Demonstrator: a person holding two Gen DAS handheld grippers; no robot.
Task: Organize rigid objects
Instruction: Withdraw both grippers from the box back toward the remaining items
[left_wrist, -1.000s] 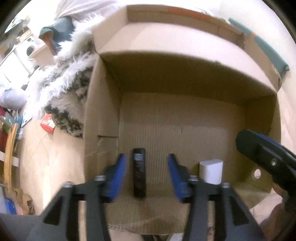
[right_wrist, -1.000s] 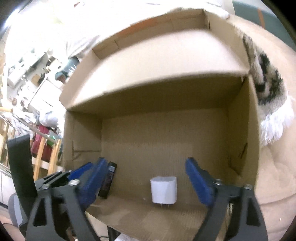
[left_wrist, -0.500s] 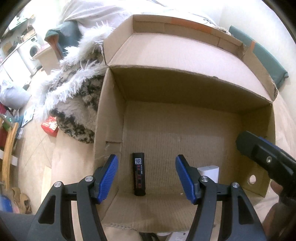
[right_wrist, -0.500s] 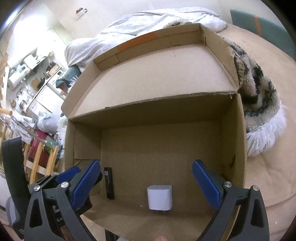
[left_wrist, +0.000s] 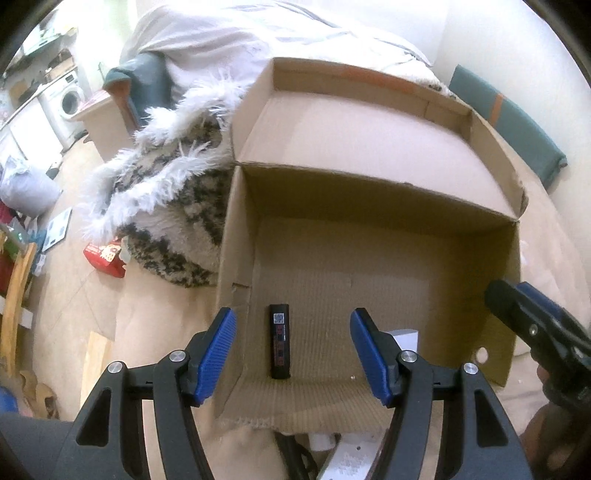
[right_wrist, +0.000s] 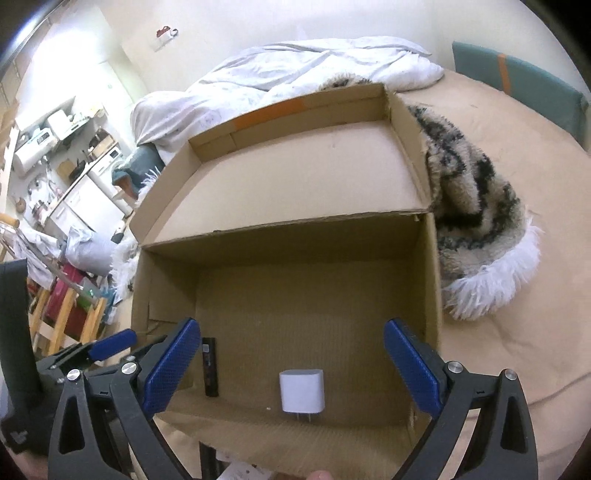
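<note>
The white charger (left_wrist: 406, 338) is showing only as a small corner in the left wrist view, the rest lying hidden behind the left gripper's (left_wrist: 291, 356) right-hand finger; in the right wrist view the charger (right_wrist: 302, 392) is sitting in full sight with what look like two or three prongs pointing toward the camera, too small to count surely. The near edge of the cardboard box (left_wrist: 236, 236) is running out of frame under both grippers, and some white items below it in the left wrist view are too cut off to name.

Two objects are lying on the box floor (right_wrist: 303, 317): one black stick-shaped device (left_wrist: 279, 341) with a small label near its far end, and the one charger. They are resting apart, the black device (right_wrist: 209, 366) near the left wall, the charger nearer the middle. One box, its lid flap folded back, is sitting on a beige bed beside one shaggy black-and-white throw (right_wrist: 476, 218).

Two grippers are hovering above the box's near end. The left gripper's jaws are standing wide apart, framing the black device from above and gripping nothing. The right gripper (right_wrist: 295, 365) is likewise spread wide and empty, the charger lying between its fingers in the view.
</note>
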